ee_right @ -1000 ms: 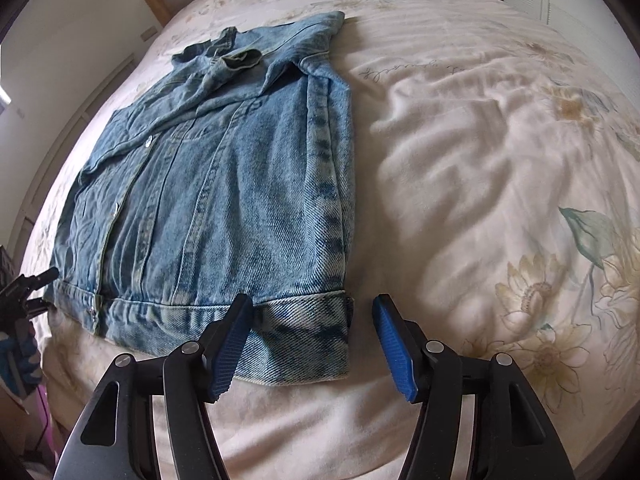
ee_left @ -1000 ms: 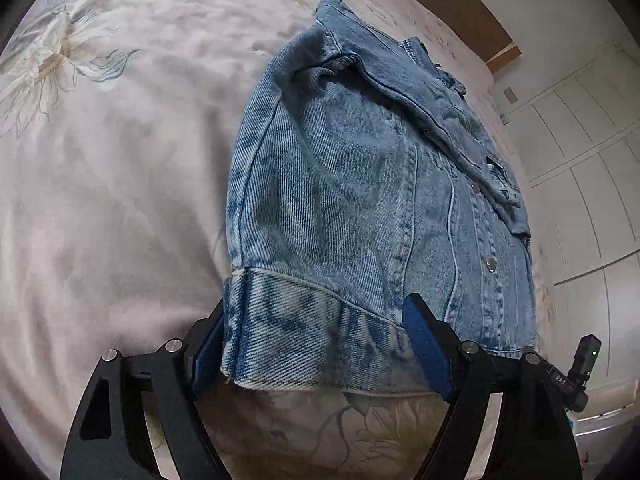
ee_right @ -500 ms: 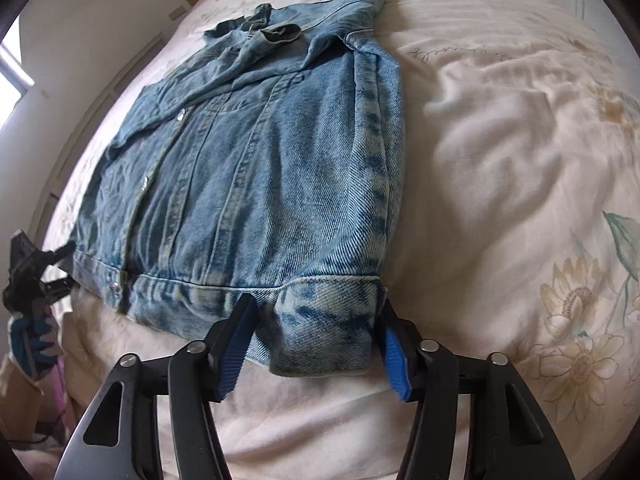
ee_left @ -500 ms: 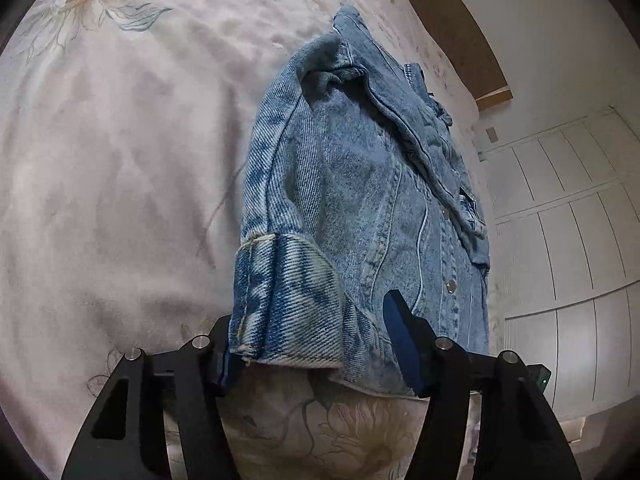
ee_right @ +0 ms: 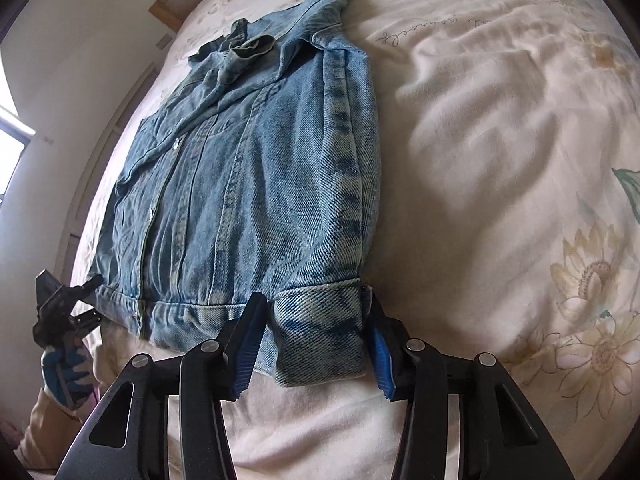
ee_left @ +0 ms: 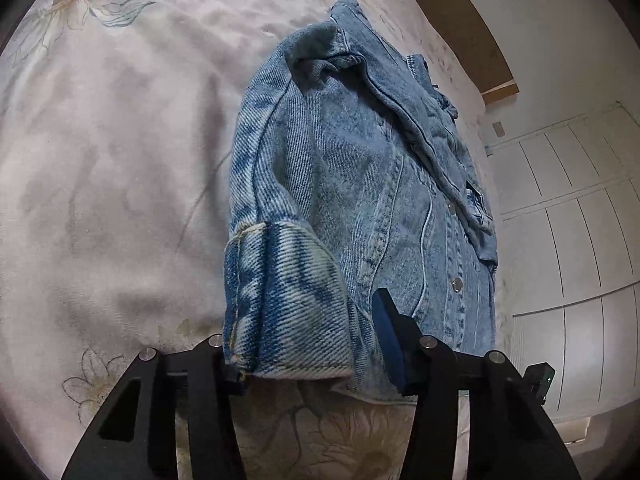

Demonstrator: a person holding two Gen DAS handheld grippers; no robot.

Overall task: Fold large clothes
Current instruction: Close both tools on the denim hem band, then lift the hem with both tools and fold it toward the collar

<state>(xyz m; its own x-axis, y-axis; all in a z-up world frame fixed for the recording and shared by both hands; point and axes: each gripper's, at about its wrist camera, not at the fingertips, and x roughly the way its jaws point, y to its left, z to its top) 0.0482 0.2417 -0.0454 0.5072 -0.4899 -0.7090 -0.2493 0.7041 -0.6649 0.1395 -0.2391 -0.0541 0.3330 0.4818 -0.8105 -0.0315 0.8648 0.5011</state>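
Observation:
A blue denim jacket (ee_left: 360, 184) lies on the bed, sleeves folded in, collar at the far end; it also shows in the right wrist view (ee_right: 248, 184). My left gripper (ee_left: 308, 344) has closed in on the left corner of the hem, its blue pads against the folded cuff (ee_left: 288, 304). My right gripper (ee_right: 316, 344) straddles the right hem corner cuff (ee_right: 320, 332), pads touching both sides. The left gripper also shows in the right wrist view (ee_right: 64, 312), at the hem's other corner.
A cream floral bedspread (ee_right: 500, 160) covers the bed (ee_left: 100, 140). A wooden headboard (ee_left: 472, 32) lies beyond the collar. White panelled wardrobe doors (ee_left: 568, 220) stand beside the bed. A window (ee_right: 10, 148) is at the left.
Both grippers moved forward onto the jacket's hem corners and narrowed around the folded cuffs. The left corner has bunched up and lifted slightly.

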